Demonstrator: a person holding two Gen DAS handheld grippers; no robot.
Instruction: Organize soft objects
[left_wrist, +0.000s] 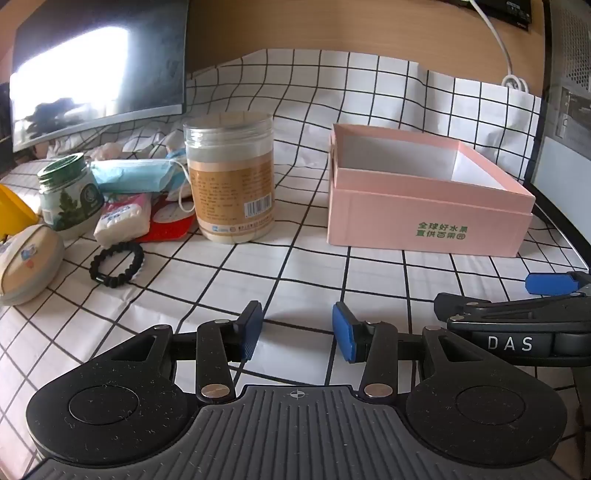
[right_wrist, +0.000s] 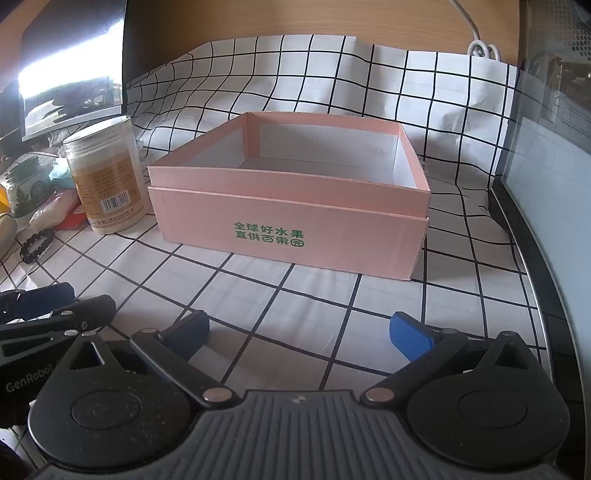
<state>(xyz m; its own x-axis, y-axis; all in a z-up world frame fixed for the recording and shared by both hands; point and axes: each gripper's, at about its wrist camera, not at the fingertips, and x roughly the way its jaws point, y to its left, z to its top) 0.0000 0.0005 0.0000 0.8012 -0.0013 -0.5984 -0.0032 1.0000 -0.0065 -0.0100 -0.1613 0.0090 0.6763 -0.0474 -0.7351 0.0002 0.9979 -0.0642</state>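
An open pink box (left_wrist: 428, 218) (right_wrist: 291, 229) with green lettering stands on the checked cloth; its inside looks empty. At the left lie soft things: a blue face mask (left_wrist: 136, 175), a white tissue pack (left_wrist: 123, 218), crumpled tissues (left_wrist: 110, 149) behind. My left gripper (left_wrist: 297, 330) is open and empty, low over the cloth in front of the jar and box. My right gripper (right_wrist: 299, 334) is open wide and empty, in front of the box. Each gripper shows at the edge of the other's view.
A tall clear jar (left_wrist: 231, 177) (right_wrist: 105, 177) stands left of the box. A green-lidded jar (left_wrist: 68, 194), a black bead bracelet (left_wrist: 116, 264), a beige oval case (left_wrist: 27, 264) and a red packet (left_wrist: 168, 221) lie at the left. A monitor (left_wrist: 96, 70) stands behind. The table edge (right_wrist: 546, 295) runs along the right.
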